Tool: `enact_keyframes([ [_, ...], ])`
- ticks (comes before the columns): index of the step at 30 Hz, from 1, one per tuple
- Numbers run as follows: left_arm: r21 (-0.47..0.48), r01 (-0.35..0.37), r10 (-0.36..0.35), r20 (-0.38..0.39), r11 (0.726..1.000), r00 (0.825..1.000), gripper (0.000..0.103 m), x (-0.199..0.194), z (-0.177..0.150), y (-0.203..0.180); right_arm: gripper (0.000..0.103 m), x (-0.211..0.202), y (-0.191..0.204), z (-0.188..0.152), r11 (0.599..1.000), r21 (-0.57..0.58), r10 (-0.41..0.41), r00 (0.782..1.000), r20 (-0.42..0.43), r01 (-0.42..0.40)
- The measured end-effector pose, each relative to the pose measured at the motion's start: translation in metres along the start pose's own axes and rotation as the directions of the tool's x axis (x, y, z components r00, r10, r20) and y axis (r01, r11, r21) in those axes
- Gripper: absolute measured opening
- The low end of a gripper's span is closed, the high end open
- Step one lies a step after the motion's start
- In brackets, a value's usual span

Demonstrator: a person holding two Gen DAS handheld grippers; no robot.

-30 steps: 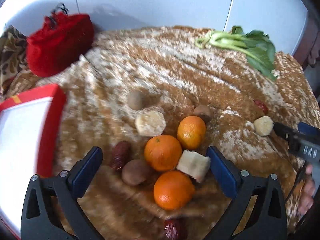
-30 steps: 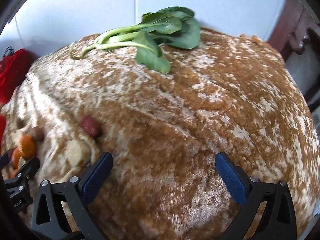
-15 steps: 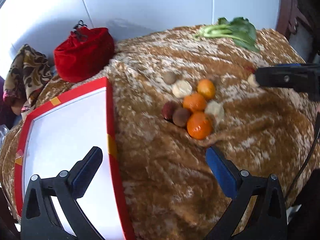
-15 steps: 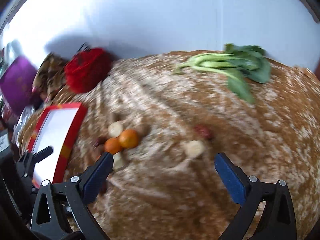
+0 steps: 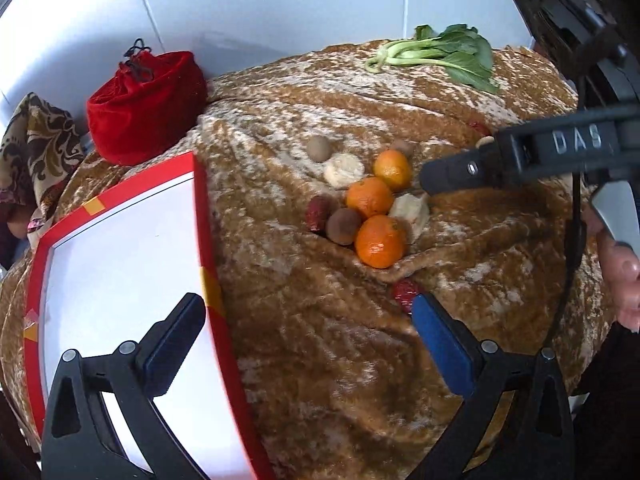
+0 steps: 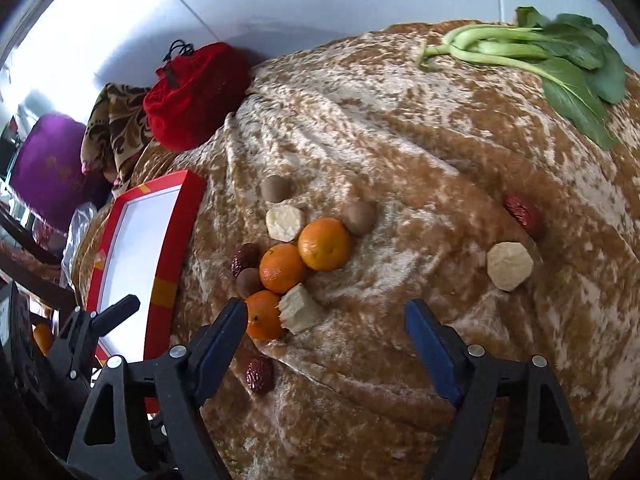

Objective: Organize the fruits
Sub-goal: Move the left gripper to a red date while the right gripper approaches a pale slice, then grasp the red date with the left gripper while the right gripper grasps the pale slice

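Three oranges (image 5: 369, 198) lie in a heap on the brown velvet cloth (image 5: 320, 360), with brown round fruits (image 5: 343, 226), red dates (image 5: 317, 219) and pale peeled chunks (image 5: 344, 165). A red-rimmed white tray (image 5: 202, 220) lies to their left. My left gripper (image 5: 306, 308) is open and holds nothing, nearer than the heap, straddling the tray's right rim. My right gripper (image 6: 326, 310) is over the heap's near edge with its jaws closing. A pale chunk (image 6: 300, 314) and an orange (image 6: 262, 316) lie by its left finger, and the pads do not press on them.
A red velvet pouch (image 5: 148, 108) and a patterned cloth (image 5: 36, 148) are at the back left, and a bok choy (image 5: 448, 56) at the back right. A lone pale chunk (image 6: 510, 266) and a date (image 6: 524, 214) lie to the right. A hand (image 5: 624, 276) shows at the right edge.
My left gripper pulled back from over the fruit, which brought the tray into view. My right gripper swung left, from bare cloth to the heap, and its jaws now stand narrower.
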State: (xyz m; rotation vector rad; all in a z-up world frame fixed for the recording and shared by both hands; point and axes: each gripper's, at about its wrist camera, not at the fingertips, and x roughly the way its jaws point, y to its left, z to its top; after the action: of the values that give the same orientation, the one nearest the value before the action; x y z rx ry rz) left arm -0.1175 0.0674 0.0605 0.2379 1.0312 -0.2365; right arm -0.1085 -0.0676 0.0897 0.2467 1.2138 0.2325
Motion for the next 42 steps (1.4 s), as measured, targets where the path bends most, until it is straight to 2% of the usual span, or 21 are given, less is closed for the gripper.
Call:
enact_keyframes([
  [2, 0.02, 0.027, -0.027, -0.008, 0.999, 1.0, 0.102, 0.001, 0.001, -0.009, 0.082, -0.009, -0.006, 0.002, 1.0, 0.023, 0.01, 1.0, 0.01, -0.01],
  [4, 0.039, 0.057, -0.057, -0.016, 0.998, 0.998, 0.097, 0.003, 0.003, -0.019, 0.082, -0.022, -0.013, 0.006, 0.999, 0.044, 0.022, 0.999, 0.023, -0.023],
  [8, 0.043, 0.135, -0.133, -0.044, 0.99, 0.99, 0.088, 0.008, 0.007, -0.031, 0.082, -0.043, -0.034, 0.013, 0.995, 0.098, -0.009, 0.998, 0.062, 0.003],
  [13, 0.002, 0.203, -0.203, -0.075, 0.979, 0.976, 0.072, 0.019, 0.011, -0.036, 0.082, -0.049, -0.061, 0.015, 0.982, 0.19, 0.004, 0.999, 0.052, -0.014],
  [14, -0.004, 0.208, -0.208, -0.082, 0.978, 0.975, 0.069, 0.022, 0.01, -0.037, 0.082, -0.048, -0.063, 0.015, 0.981, 0.193, 0.005, 0.999, 0.044, -0.014],
  [16, -0.022, 0.23, -0.231, -0.102, 0.973, 0.968, 0.055, 0.028, 0.011, -0.038, 0.082, -0.045, -0.064, 0.013, 0.982, 0.191, 0.005, 1.0, 0.03, -0.011],
  [18, -0.035, 0.249, -0.251, -0.116, 0.968, 0.961, 0.051, 0.032, 0.011, -0.038, 0.082, -0.043, -0.064, 0.012, 0.984, 0.18, 0.004, 1.0, 0.023, -0.008],
  [23, -0.039, 0.262, -0.264, -0.129, 0.964, 0.956, 0.043, 0.036, 0.013, -0.04, 0.082, -0.045, -0.069, 0.012, 0.981, 0.191, 0.007, 1.0, 0.024, -0.012],
  [25, -0.056, 0.268, -0.273, -0.13, 0.962, 0.953, 0.037, 0.036, 0.012, -0.039, 0.082, -0.046, -0.071, 0.011, 0.981, 0.194, 0.002, 1.0, 0.028, -0.007],
  [33, -0.072, 0.26, -0.268, -0.135, 0.963, 0.954, 0.029, 0.038, 0.013, -0.036, 0.082, -0.044, -0.069, 0.012, 0.982, 0.188, 0.019, 1.0, 0.019, -0.023],
  [38, -0.075, 0.261, -0.269, -0.138, 0.963, 0.953, 0.025, 0.037, 0.012, -0.036, 0.078, -0.038, -0.083, 0.015, 0.96, 0.264, 0.095, 0.995, 0.005, -0.093],
  [42, -0.074, 0.262, -0.271, -0.14, 0.962, 0.953, 0.021, 0.036, 0.01, -0.036, 0.073, -0.035, -0.091, 0.016, 0.947, 0.305, 0.1, 0.995, 0.007, -0.098],
])
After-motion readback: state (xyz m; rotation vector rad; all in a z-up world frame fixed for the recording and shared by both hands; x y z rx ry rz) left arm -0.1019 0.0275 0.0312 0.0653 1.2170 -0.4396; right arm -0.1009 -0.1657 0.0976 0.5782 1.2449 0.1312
